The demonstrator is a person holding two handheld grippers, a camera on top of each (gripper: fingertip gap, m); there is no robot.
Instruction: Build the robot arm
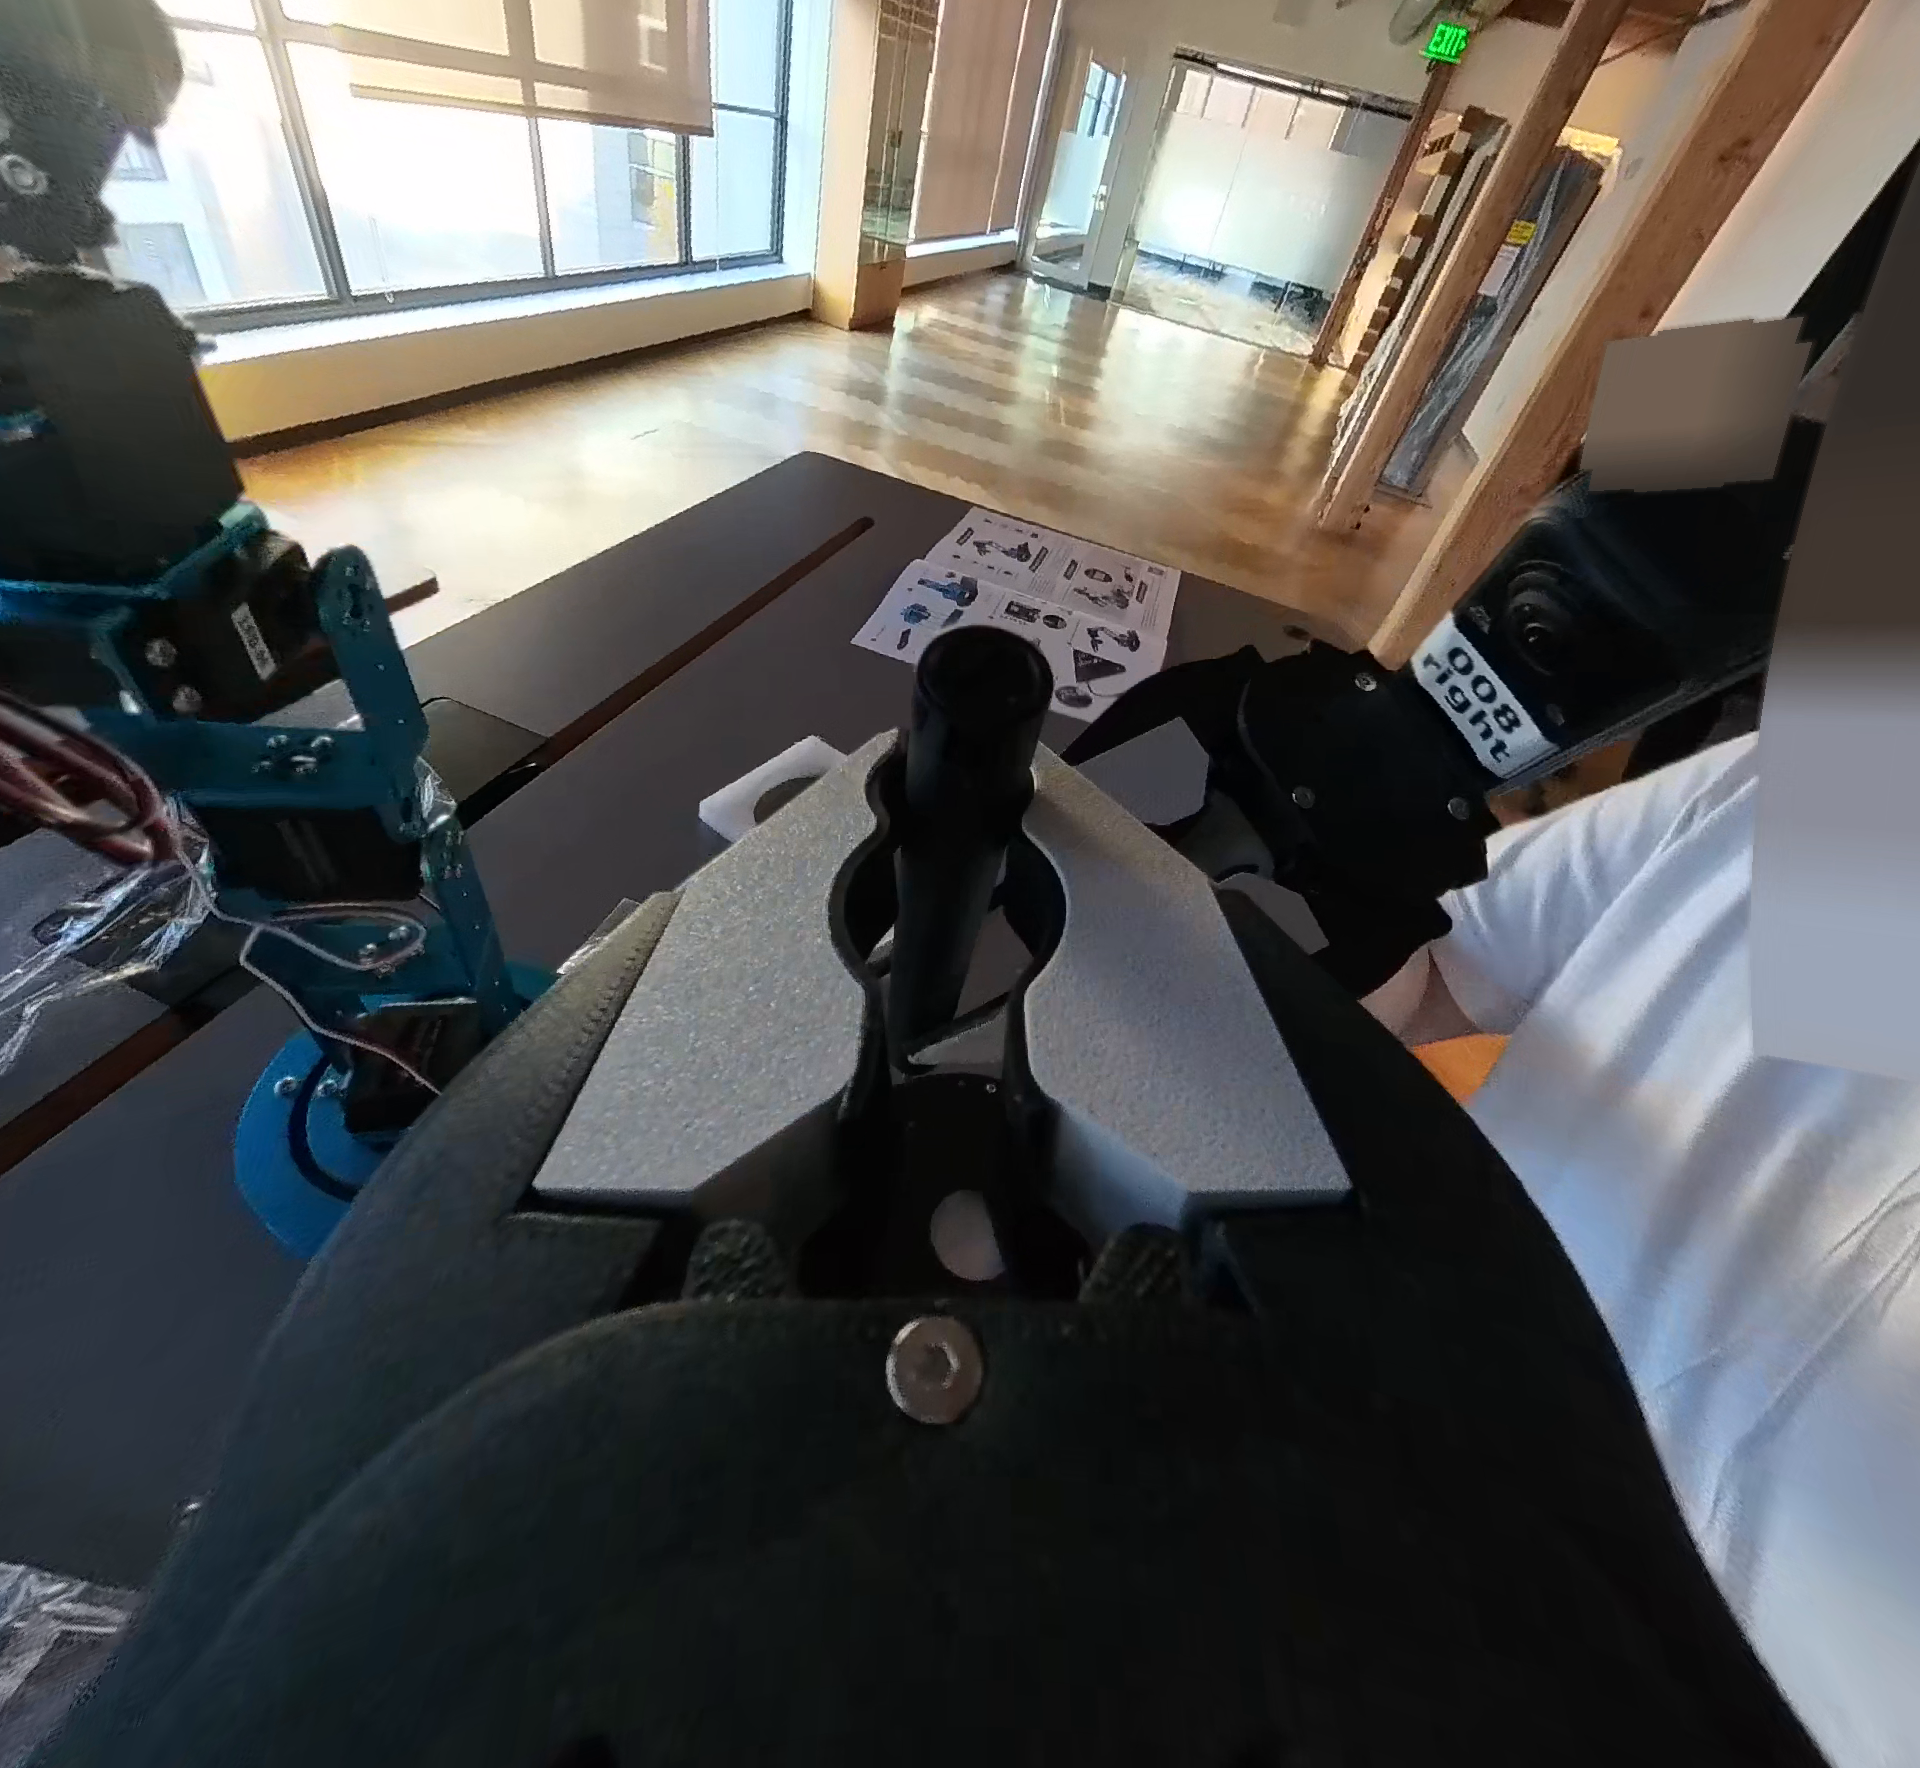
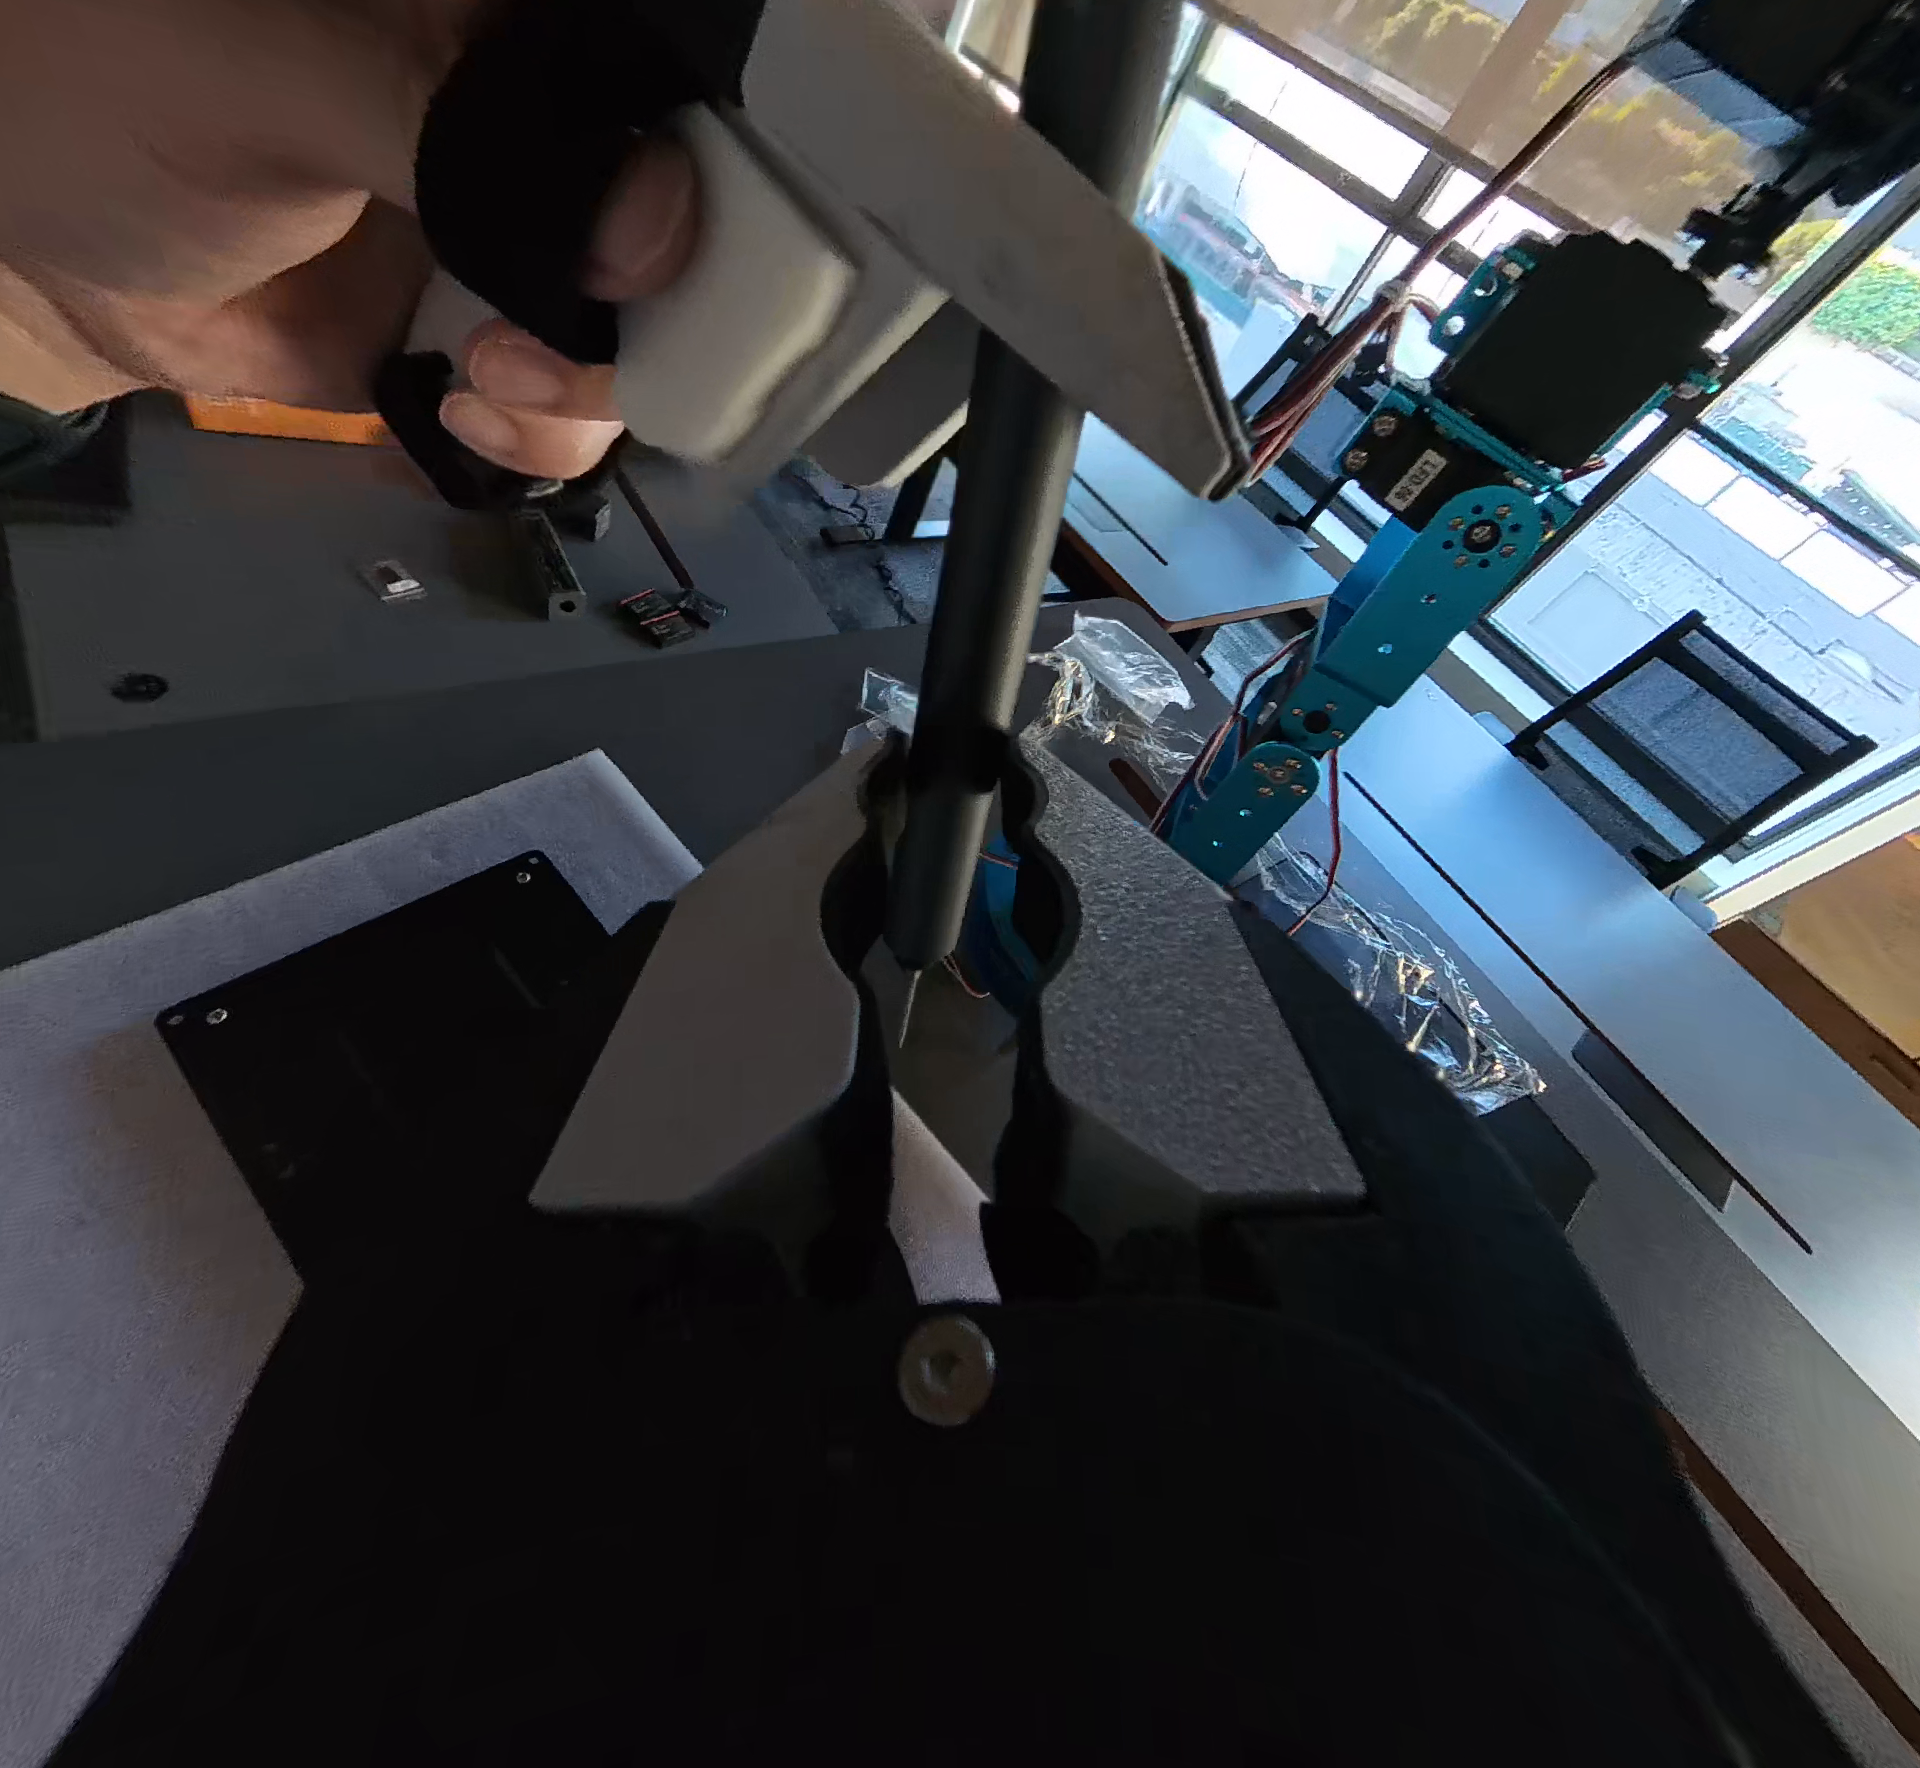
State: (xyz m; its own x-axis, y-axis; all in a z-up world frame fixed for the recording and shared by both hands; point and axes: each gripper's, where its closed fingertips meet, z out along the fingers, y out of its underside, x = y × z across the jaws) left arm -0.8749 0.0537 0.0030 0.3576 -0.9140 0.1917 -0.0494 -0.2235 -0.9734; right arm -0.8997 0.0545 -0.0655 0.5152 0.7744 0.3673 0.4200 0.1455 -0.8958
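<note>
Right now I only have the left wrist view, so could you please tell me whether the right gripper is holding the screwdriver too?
Observer: Yes. In the right wrist view the right gripper has its fingertips closed on the screwdriver, at its thin lower end just above the metal tip.
Operator: Thank you. What lies under that gripper?
Observer: A flat black plate with small holes near its corners lies on a white sheet.
Operator: And beyond the plate?
Observer: Several small dark parts lie on a grey surface farther back.
</note>
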